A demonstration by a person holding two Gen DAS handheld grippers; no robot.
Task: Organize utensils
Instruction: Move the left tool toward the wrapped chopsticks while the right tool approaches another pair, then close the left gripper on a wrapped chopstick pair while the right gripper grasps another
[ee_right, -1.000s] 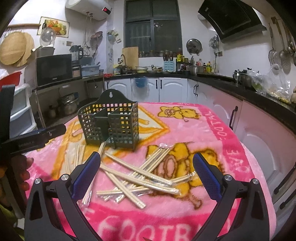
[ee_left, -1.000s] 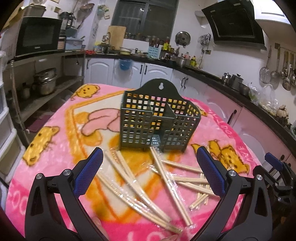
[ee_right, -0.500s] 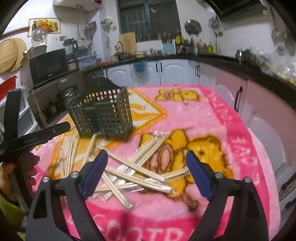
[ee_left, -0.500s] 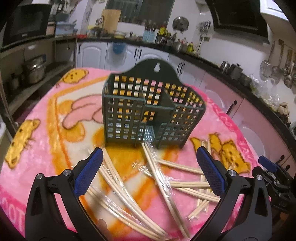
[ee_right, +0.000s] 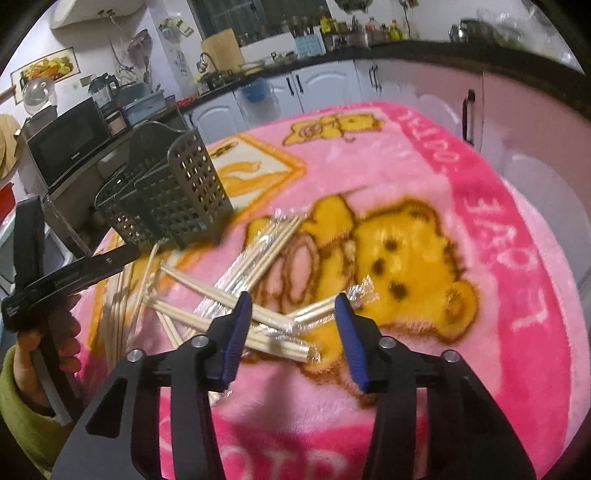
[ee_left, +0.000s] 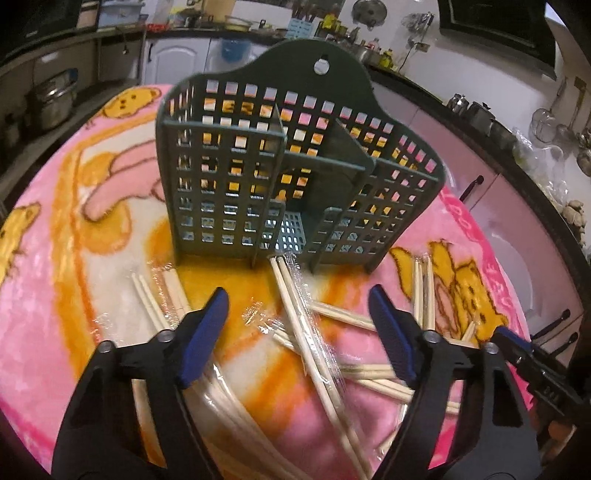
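1. Left wrist view. A fleecy pink blanket with orange and yellow cartoon bears (ee_left: pixel 74 302) is seen covering the round table. A dark green perforated plastic utensil caddy with inner dividers and a hanging hole (ee_left: pixel 295 184) stands upright on it, near the middle.
2. Pale wooden chopsticks in clear plastic wrap (ee_left: pixel 310 332) are scattered on the blanket in front of the caddy; one pair runs from the caddy's foot toward the camera.
3. The left gripper (ee_left: pixel 299 321), black with blue pads, is held above this pile. Its jaws have just been closing; the pads are still apart, chopsticks lie below the gap, and no pad contact is seen.
4. Room noted: dark countertop, white cabinet doors (ee_left: pixel 177 62), steel pots on a left shelf (ee_left: pixel 55 99), a black range hood (ee_left: pixel 498 29), ladles hung at right.
5. Right wrist view. The same blanket (ee_right: pixel 461 192) is seen, with a large yellow bear and pink lettering at the border. The caddy (ee_right: pixel 173 199) stands at left, blurred.
6. The right gripper (ee_right: pixel 293 317) is poised over crossed wrapped chopsticks (ee_right: pixel 258 317). Its jaws have just been closing; a gap remains and nothing is clamped.
7. At left, a hand in a green sleeve (ee_right: pixel 48 354) is seen holding the other gripper's handle.
8. Room noted: black microwave (ee_right: pixel 70 147), blender, wooden cutting board (ee_right: pixel 221 50), fruit picture on the wall.
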